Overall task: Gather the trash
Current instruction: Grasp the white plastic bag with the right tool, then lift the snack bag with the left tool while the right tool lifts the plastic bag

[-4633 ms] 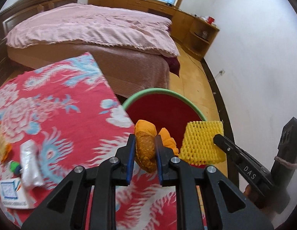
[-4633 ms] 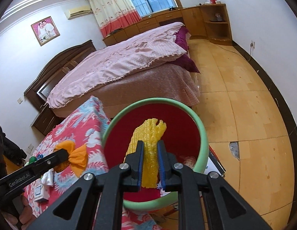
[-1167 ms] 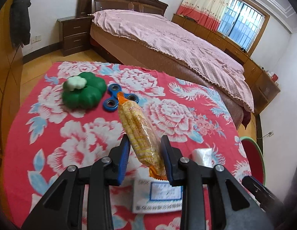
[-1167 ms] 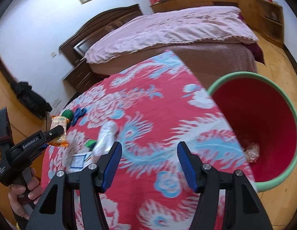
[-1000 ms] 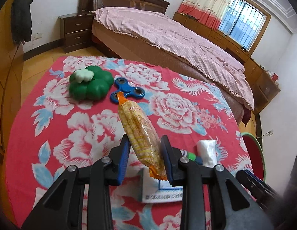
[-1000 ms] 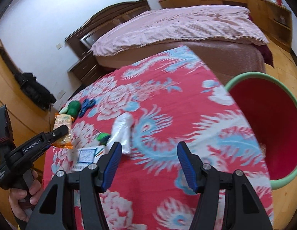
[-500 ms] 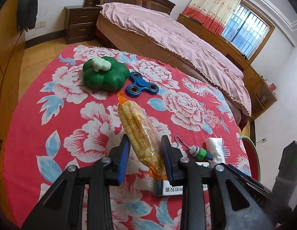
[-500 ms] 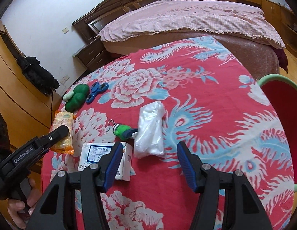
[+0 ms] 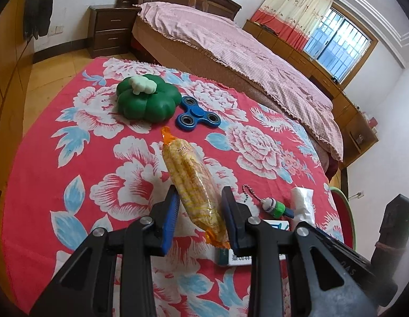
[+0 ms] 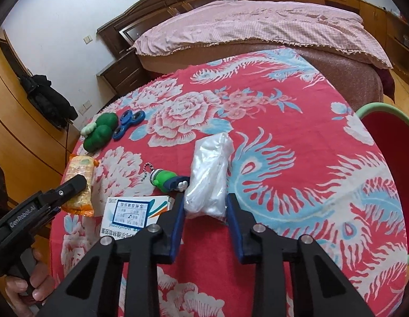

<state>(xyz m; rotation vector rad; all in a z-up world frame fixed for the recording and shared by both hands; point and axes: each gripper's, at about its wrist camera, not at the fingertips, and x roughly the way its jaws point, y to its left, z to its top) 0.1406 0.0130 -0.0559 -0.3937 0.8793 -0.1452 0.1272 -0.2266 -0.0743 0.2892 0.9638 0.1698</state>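
Note:
An orange-ended corn snack packet [image 9: 192,179] lies on the red flowered tablecloth [image 9: 72,137]; it also shows in the right wrist view [image 10: 80,182]. My left gripper [image 9: 200,206] is open, with its fingers on either side of the packet's near end. A crumpled clear plastic bag [image 10: 211,174] lies mid-table; it also shows in the left wrist view [image 9: 302,206]. My right gripper [image 10: 204,212] is open around the bag's near end. The red bin with a green rim [image 10: 394,145] stands off the table's right edge.
A green pumpkin-shaped toy [image 9: 146,100], a blue fidget spinner [image 9: 198,117], a green keychain figure [image 10: 166,181] and a white-blue carton [image 10: 134,212] lie on the table. A bed [image 10: 257,23] stands behind it.
Both grippers dropped their earlier trash into the bin and returned to the table. My left gripper has stayed around the corn packet. My right gripper has come forward around the plastic bag.

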